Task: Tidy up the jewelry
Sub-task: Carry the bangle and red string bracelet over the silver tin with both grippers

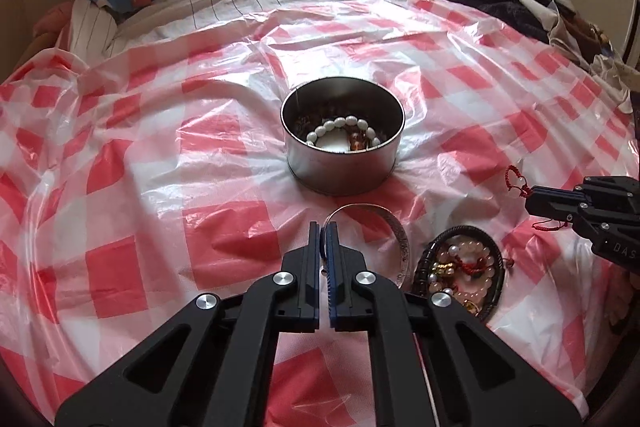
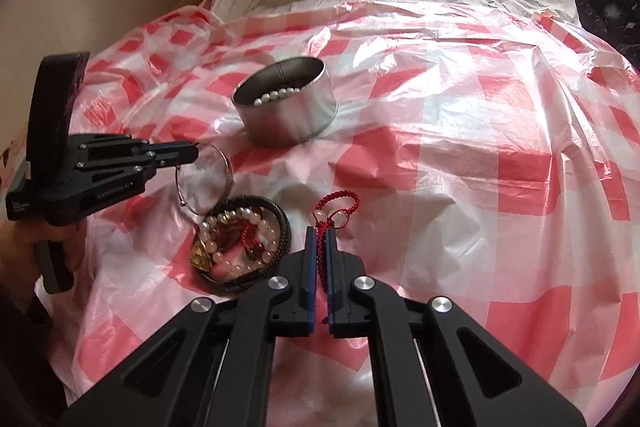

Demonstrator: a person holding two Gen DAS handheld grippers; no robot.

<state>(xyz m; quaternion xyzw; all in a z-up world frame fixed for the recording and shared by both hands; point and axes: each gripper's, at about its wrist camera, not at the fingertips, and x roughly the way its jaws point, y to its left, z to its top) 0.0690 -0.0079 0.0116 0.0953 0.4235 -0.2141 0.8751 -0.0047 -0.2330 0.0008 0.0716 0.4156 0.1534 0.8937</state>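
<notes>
A: Where's the jewelry?

B: The left hand-held gripper (image 1: 325, 227) is clenched on the rim of the silver bangle (image 1: 394, 231), held over the bed's checked plastic sheet (image 1: 132, 211). The right hand-held gripper (image 2: 319, 233) is pinched on the red cord bracelet (image 2: 335, 211). The tin (image 1: 343, 143), at 12 o'clock from the left one, holds a white bead bracelet (image 1: 344, 127).

A: How will they handle?

B: I'd judge the bangle stiff and slick, so grip its band squarely. The cord is limp and light, so take it near the knot.

A: Any difference between views?

B: The right view shows the cord pinched; the left shows the tin's contents more fully. The pile (image 2: 240, 235) sits at 10 o'clock from the right one.
</notes>
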